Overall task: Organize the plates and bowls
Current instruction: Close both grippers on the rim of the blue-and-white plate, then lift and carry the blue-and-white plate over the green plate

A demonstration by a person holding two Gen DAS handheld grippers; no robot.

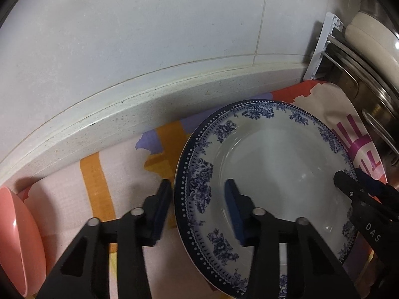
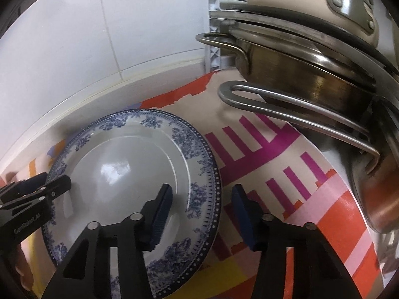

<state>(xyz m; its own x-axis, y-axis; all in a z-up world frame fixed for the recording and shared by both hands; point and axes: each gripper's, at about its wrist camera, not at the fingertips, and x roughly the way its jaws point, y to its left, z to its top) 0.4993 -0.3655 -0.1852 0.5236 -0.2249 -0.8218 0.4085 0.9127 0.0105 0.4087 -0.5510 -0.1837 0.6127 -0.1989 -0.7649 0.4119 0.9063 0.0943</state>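
The blue-patterned plate (image 1: 274, 174) near the desk's back edge is straddled at opposite rims by both hand-held grippers, left (image 1: 198, 210) and right (image 2: 202, 214), jaws apart, unclamped.

I can't see the blue-and-white floral plate's (image 1: 274, 164) near rim behind my gripper arms, and the frame crops the pink bowl (image 1: 17, 244).

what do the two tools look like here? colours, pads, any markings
Both tools match: black angular linkage arms with triangular cut-outs and silver round pivot pins, ending in dark blue ribbed pads. The left tool shows white lettering on its side in the right wrist view, too blurred to read fully. The right tool carries white letters "DAS" in the left wrist view. No cables or sleeves show.
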